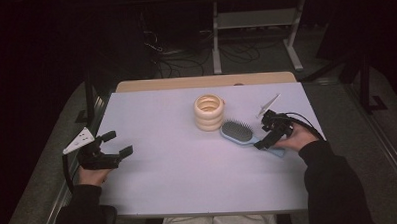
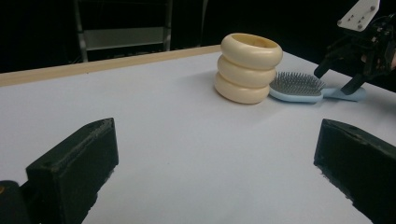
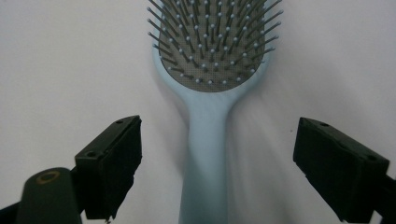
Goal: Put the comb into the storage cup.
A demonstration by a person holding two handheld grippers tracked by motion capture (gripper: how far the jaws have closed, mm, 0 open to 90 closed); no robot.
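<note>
Brush [image 1: 240,133] lies flat on the white desk [image 1: 188,167], bristles up, right of centre, handle toward the person's right hand. Pale blue body, grey bristle pad.

Right tool [image 1: 268,138] is over the handle, tipped down at it. In the right gripper view the handle [image 3: 205,158] runs up between the two jaws; both pads stand clear of it with desk showing on either side. Jaws spread, nothing pinched.

Ring stack [image 1: 209,112]: three cream rings piled upright, just behind the brush head. In the high view head and stack look close to touching; the left gripper view shows the head [image 2: 297,85] just beside the bottom ring [image 2: 239,90], contact not certain. The stack crowds the head end; the handle end is free.

Left tool [image 1: 112,147] sits near the desk's left edge, well apart from the brush, jaws spread wide with bare desk between them.

Left gripper view looks low across the desk and shows the right tool [image 2: 337,78] from the side, its tips straddling the handle [image 2: 345,93]. Bristle tips with small ball ends are clear in the right gripper view.

Behind the desk: dark floor, cables [image 1: 184,60], a pale metal frame [image 1: 256,25].
</note>
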